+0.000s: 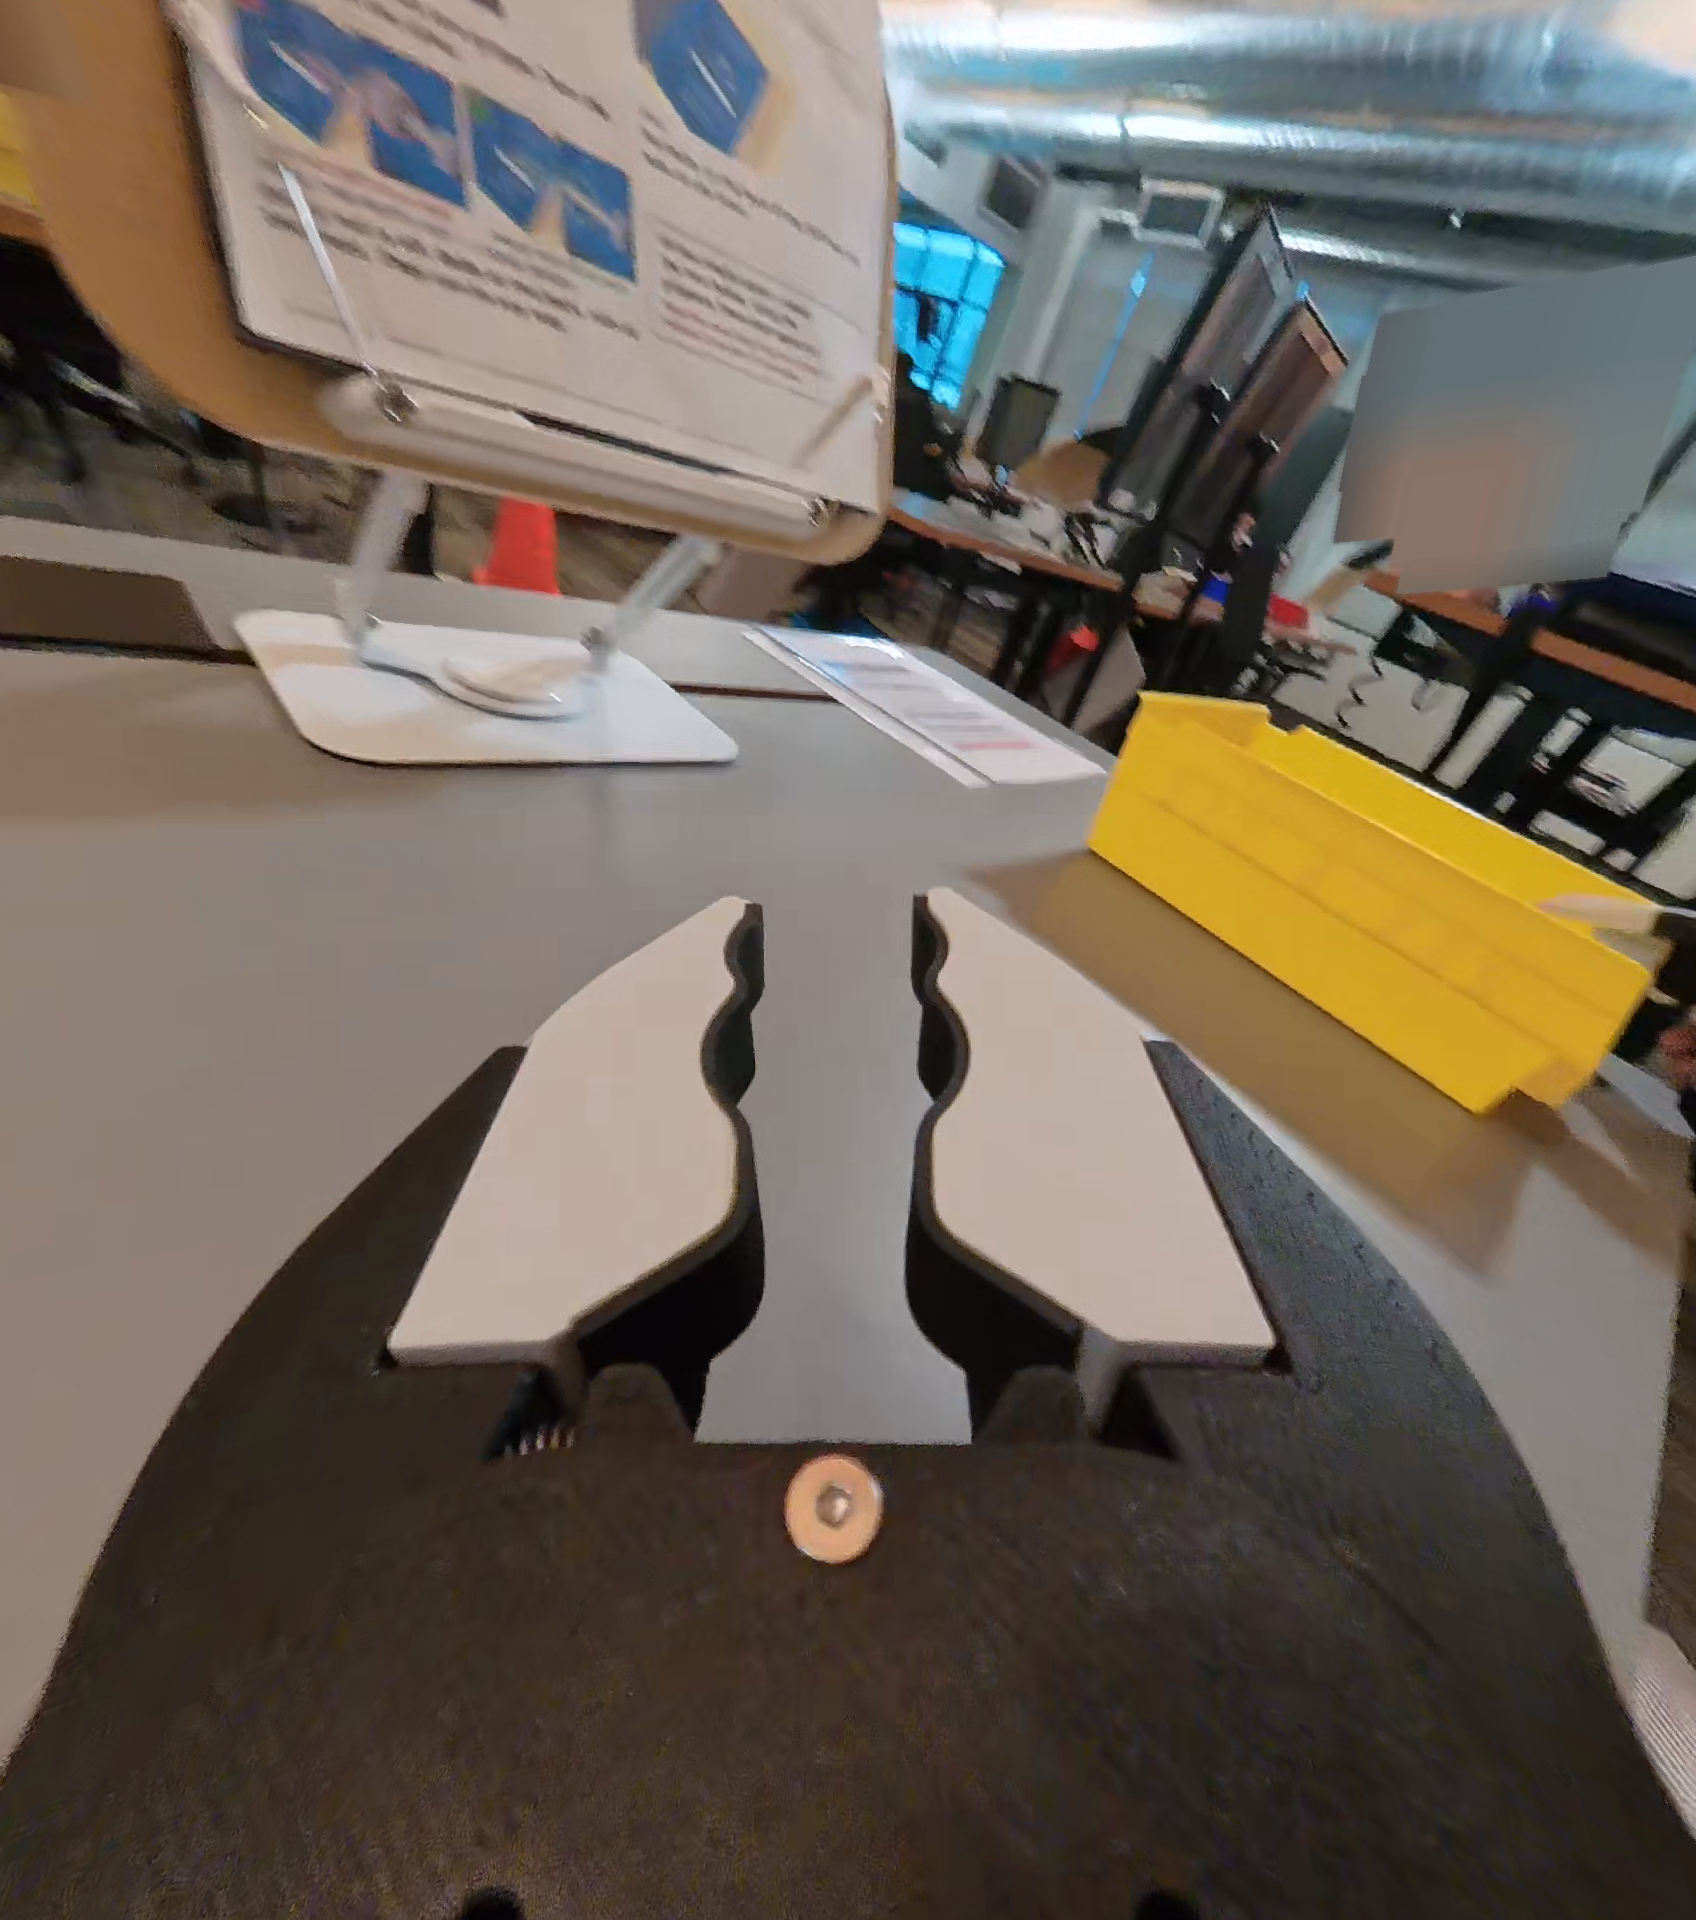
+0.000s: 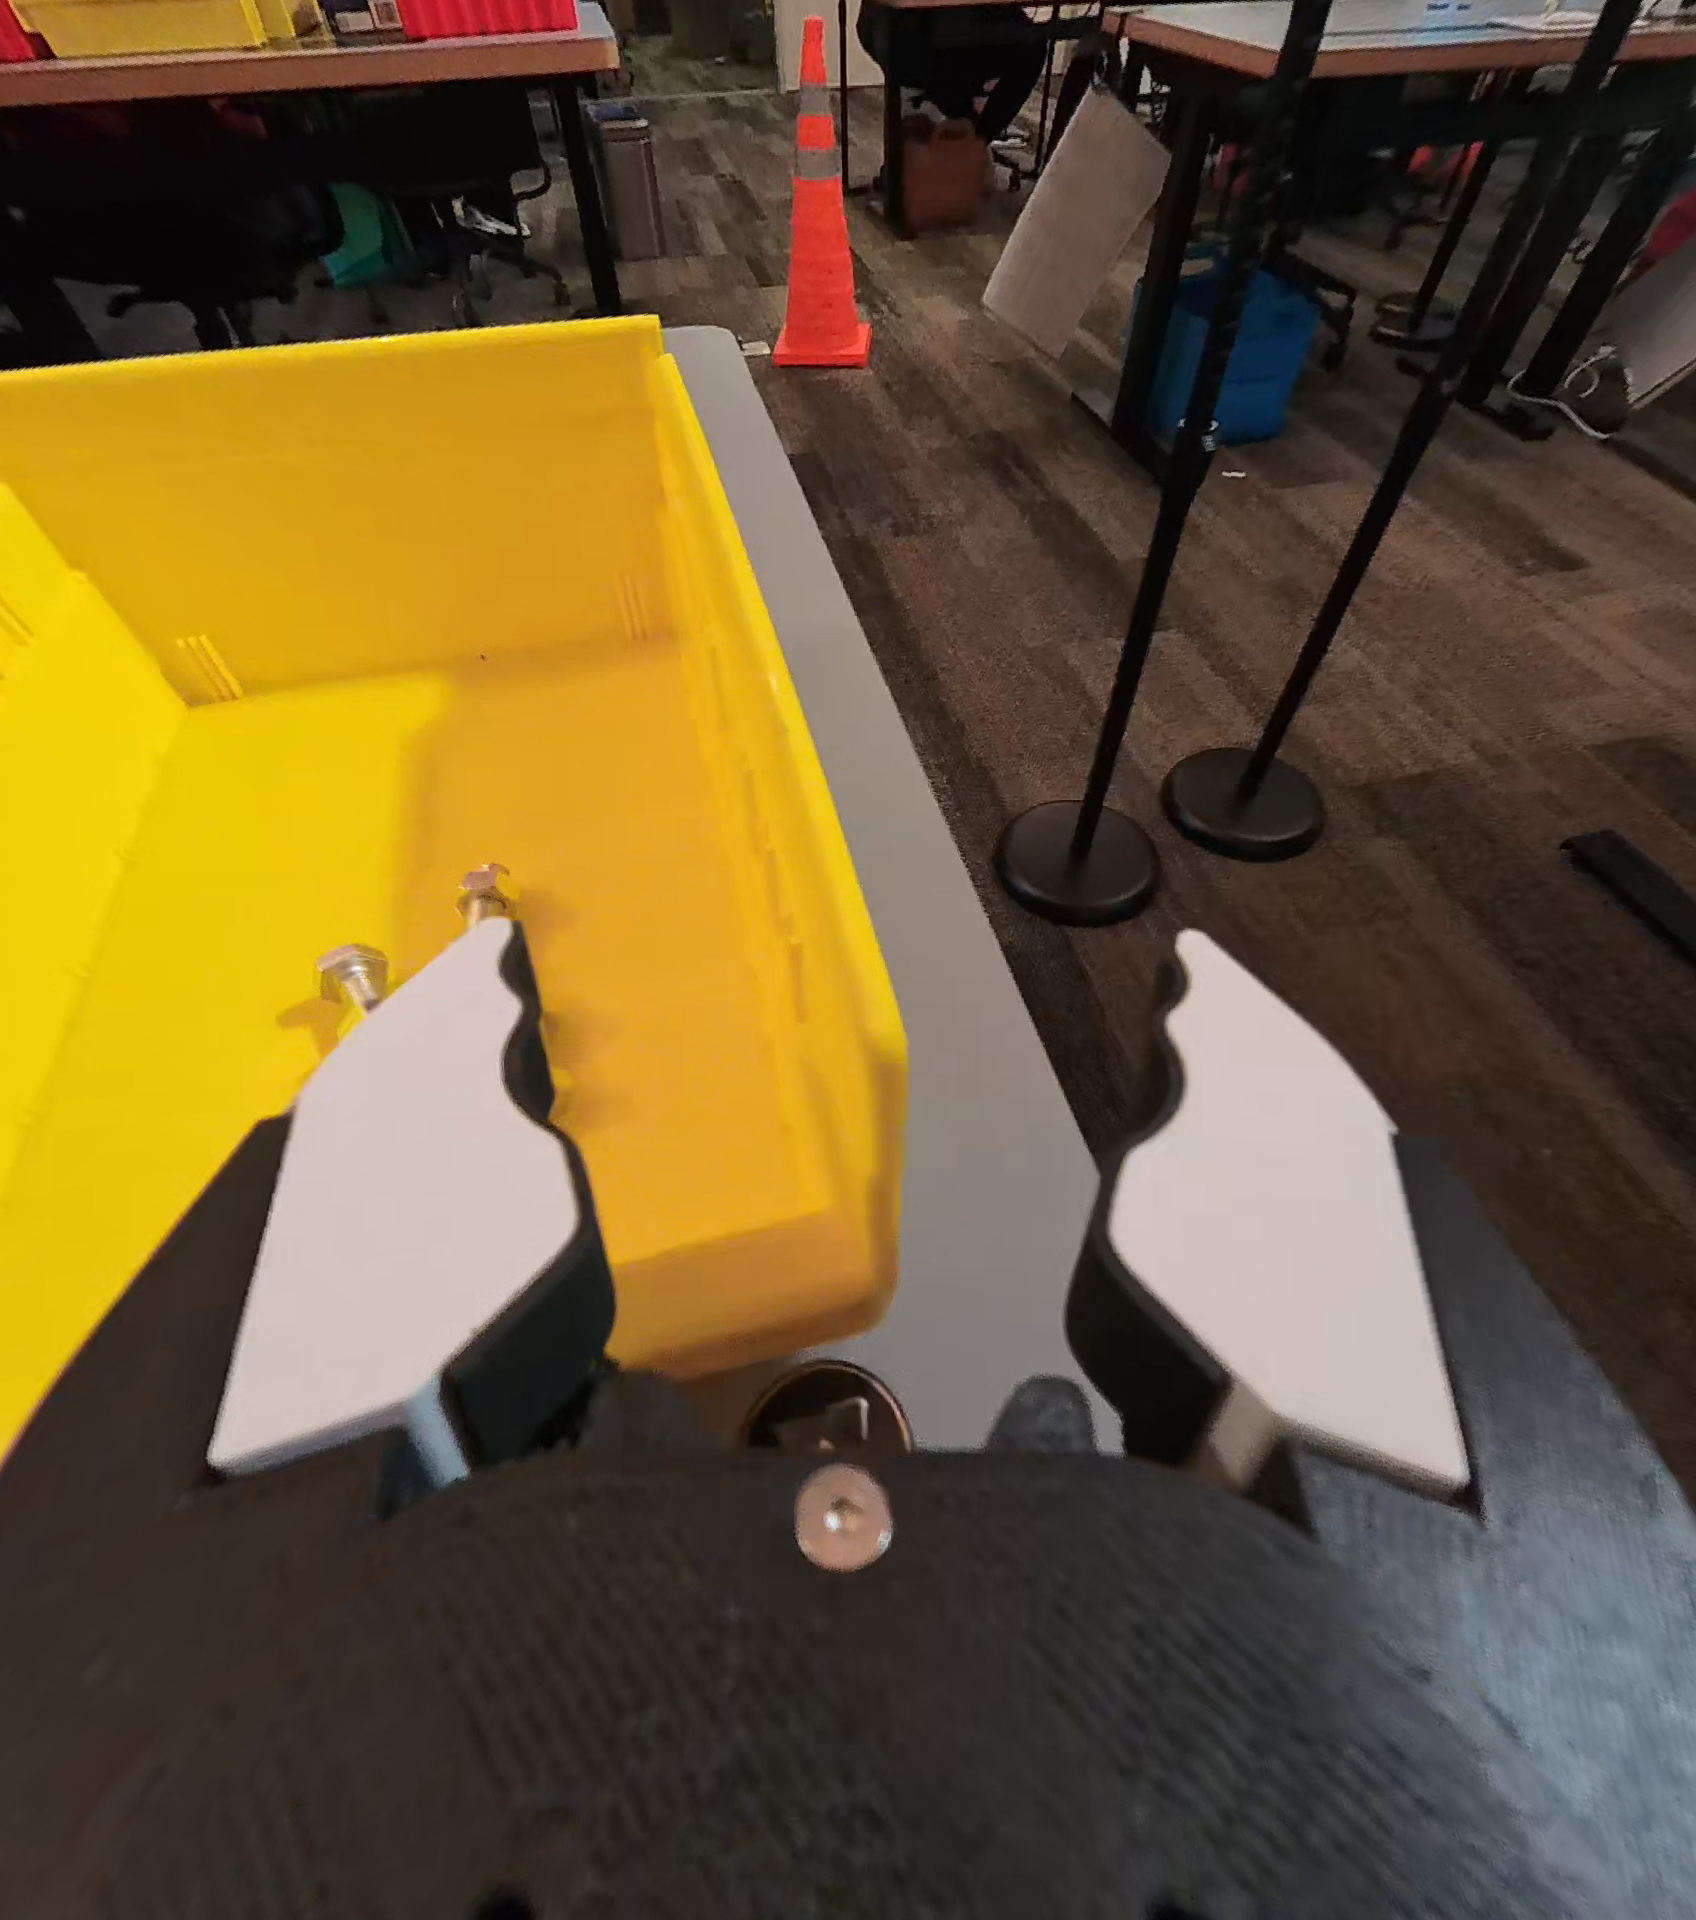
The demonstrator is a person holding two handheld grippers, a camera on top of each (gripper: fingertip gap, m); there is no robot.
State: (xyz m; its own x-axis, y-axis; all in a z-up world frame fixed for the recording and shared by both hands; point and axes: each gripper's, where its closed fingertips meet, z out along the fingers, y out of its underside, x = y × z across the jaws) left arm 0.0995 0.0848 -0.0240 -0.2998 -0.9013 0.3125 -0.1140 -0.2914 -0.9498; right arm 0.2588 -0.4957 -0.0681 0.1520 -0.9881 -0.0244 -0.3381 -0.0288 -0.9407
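A yellow plastic bin stands on the grey table by its right edge. Two silver bolts lie on the bin's floor. My right gripper is wide open and empty above the bin's right wall; its left finger hangs over the bolts and its right finger is past the table edge. My left gripper is open with a narrow gap and empty, low over the bare table. The bin also shows in the left wrist view, to the right.
A document stand with a printed sheet and a white base is at the table's back. A paper strip lies beside it. On the floor are an orange cone and two black pole stands. The left gripper's tips are roughly 60 centimeters from the right gripper's.
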